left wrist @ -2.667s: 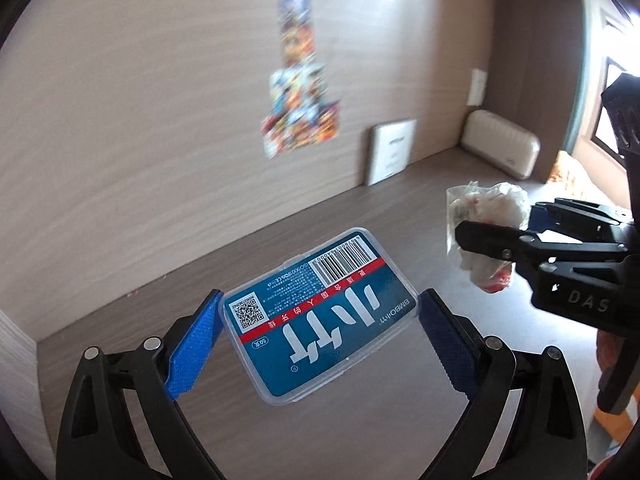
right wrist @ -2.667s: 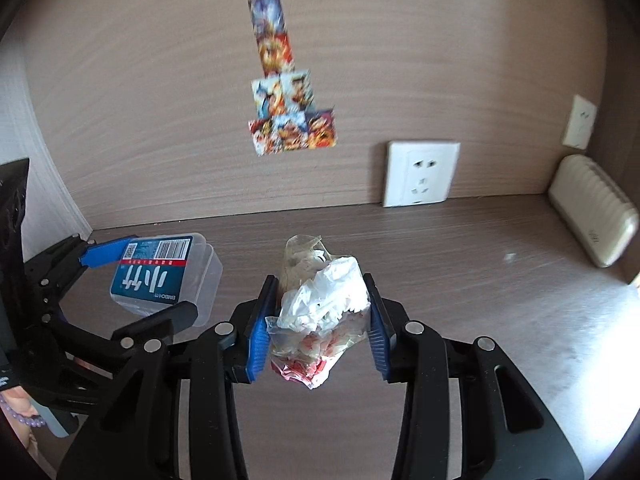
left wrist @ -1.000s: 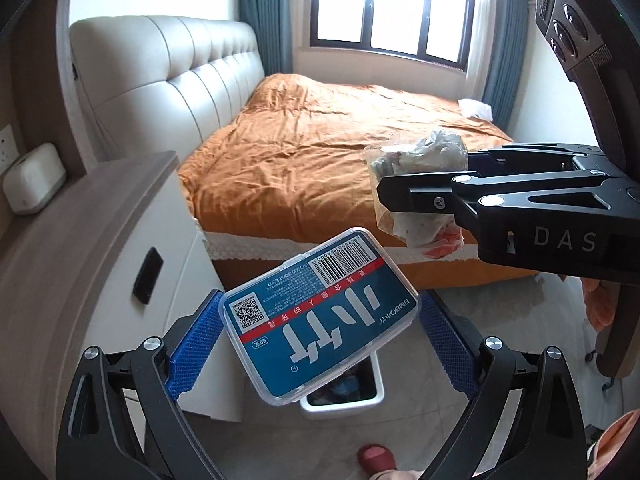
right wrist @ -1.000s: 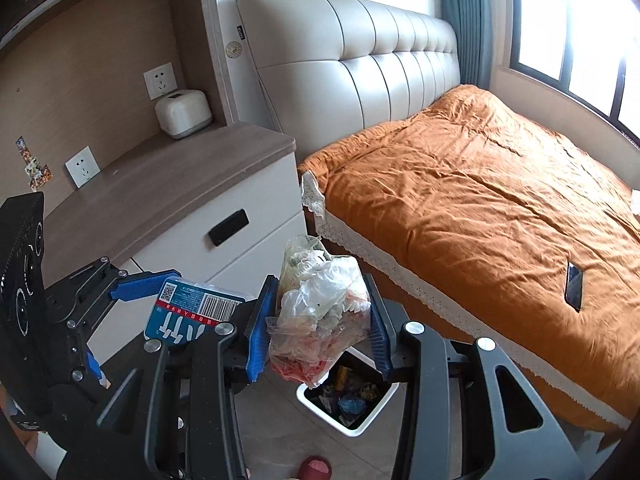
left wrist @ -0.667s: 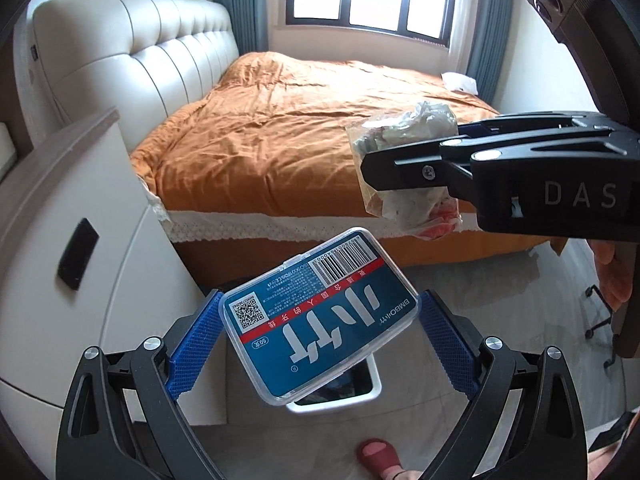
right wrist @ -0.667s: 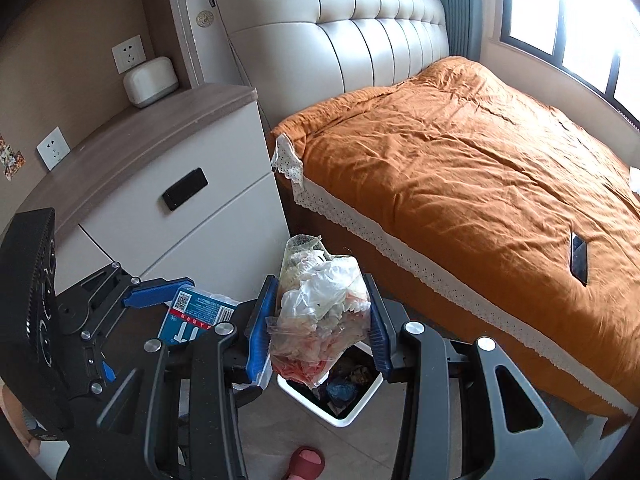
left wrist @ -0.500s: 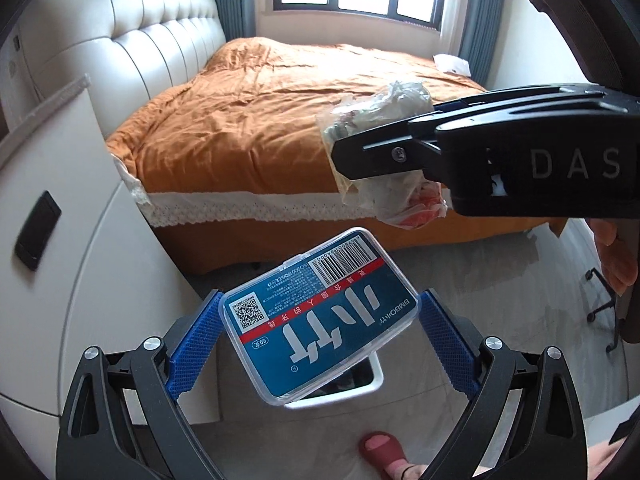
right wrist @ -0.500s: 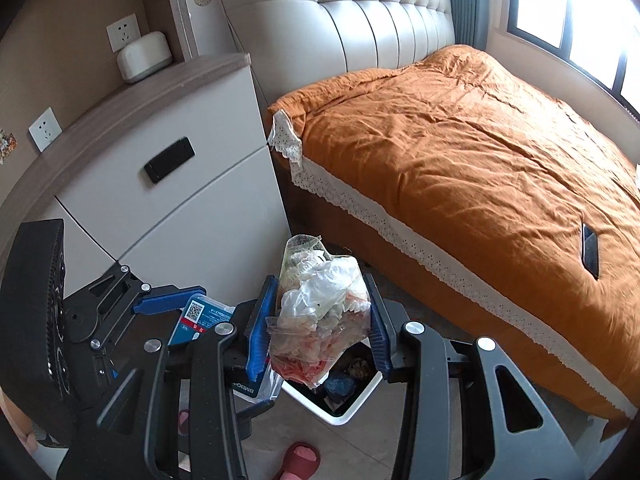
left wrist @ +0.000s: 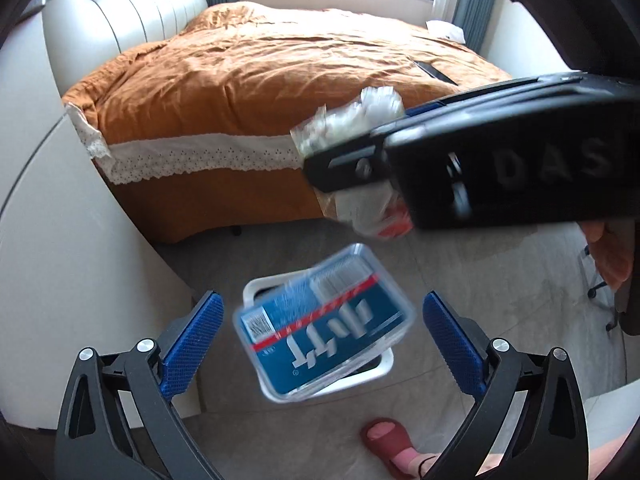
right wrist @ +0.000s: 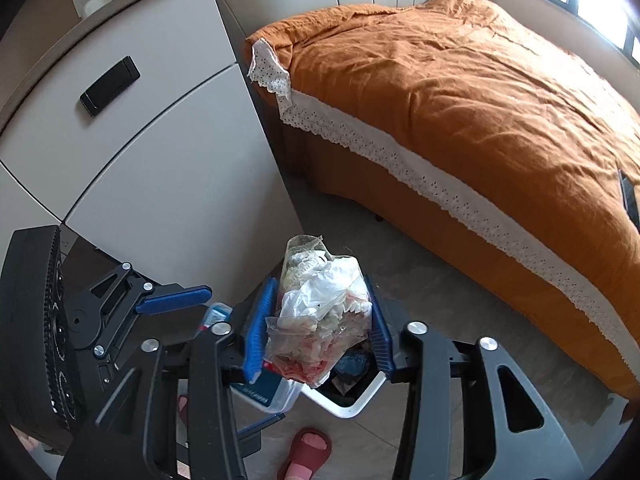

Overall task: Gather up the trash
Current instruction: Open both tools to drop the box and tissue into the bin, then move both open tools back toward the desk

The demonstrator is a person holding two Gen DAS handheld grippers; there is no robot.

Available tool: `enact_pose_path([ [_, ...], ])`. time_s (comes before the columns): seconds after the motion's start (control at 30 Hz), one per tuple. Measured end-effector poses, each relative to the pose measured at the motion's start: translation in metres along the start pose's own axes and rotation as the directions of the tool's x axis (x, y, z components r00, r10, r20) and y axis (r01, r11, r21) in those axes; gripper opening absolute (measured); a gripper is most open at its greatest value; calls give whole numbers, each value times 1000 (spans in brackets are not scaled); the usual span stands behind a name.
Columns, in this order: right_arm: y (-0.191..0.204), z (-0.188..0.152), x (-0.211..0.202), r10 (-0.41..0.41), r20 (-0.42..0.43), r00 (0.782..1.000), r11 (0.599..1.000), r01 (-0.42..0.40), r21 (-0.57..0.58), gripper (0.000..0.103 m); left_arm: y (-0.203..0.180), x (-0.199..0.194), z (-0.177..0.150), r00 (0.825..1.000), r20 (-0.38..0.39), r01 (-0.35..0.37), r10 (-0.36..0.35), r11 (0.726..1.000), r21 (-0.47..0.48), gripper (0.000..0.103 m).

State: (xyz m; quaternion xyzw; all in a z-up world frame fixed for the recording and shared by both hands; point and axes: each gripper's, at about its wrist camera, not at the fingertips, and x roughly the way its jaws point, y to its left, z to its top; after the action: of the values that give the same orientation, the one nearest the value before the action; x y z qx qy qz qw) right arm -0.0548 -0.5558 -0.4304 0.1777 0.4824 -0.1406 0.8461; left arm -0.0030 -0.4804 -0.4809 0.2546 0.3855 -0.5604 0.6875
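In the left wrist view a blue-labelled clear plastic box (left wrist: pixel 324 324) is blurred and free in the air, just above the white bin (left wrist: pixel 256 288). My left gripper (left wrist: pixel 320 312) is open and still opening, with a gap between each blue pad and the box. In the right wrist view my right gripper (right wrist: pixel 318 328) has a clear bag of crumpled tissue trash (right wrist: pixel 320 312) between its pads. Its jaws are starting to open, but the pads still touch the bag. The bag hangs over the bin's rim (right wrist: pixel 360 404), and the box (right wrist: pixel 272 394) shows below it.
A bed with an orange cover (right wrist: pixel 480 100) fills the right and back. A white drawer cabinet (right wrist: pixel 140 140) stands close on the left of the bin. A foot in a red slipper (right wrist: pixel 308 456) is on the tiled floor in front of the bin.
Both grippers have sunk toward the bin. The left jaws have let go of the blue box, which now drops away from the pads. The bag stays between the right pads.
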Motion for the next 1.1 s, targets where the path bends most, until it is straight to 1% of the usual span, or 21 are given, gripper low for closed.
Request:
enact_pose_path([
  [0.03,-1,-1,4,2,-8,1000,1000,-2,-1,100,3,2,0,1000,9,-6,6,1000,-13,98],
  [0.07,-2,-4,6,-16,-1,1000,1000,16,-6,98,5,3,-1,1000,5,-6,7,1000,-21,98],
  [0.13,-3,-5,8,-11,-14,1000,1000,11,-9,98,8,4,-1,1000,2,-17,17,1000,-21,98],
  [0.3,-2,-3,4,-25,-4,1000,1000,25,-8,98,10,-4,2,1000,11,-28,28,999,-17,98],
  [0.43,5,4,-6,-24,11,1000,1000,24,-12,98,11,-20,7,999,31,-33,33,999,-14,98],
  [0.53,11,11,-20,-22,29,999,1000,22,-17,98,13,-39,13,998,48,-39,40,999,-24,98],
  [0.63,20,20,-42,-19,49,999,999,20,-25,98,15,-67,24,995,81,-56,59,998,-39,98],
  [0.83,45,41,-102,-6,113,994,998,12,-54,98,23,-139,47,982,159,-83,100,990,-113,98],
  [0.97,68,60,-142,7,184,983,996,9,-90,98,26,-193,59,965,203,-136,166,978,-156,98],
  [1.03,82,70,-164,22,233,972,994,4,-109,98,27,-217,61,956,222,-154,191,973,-174,98],
  [1.1,94,78,-182,41,275,961,992,-5,-129,98,30,-245,63,943,245,-176,224,964,-201,98],
])
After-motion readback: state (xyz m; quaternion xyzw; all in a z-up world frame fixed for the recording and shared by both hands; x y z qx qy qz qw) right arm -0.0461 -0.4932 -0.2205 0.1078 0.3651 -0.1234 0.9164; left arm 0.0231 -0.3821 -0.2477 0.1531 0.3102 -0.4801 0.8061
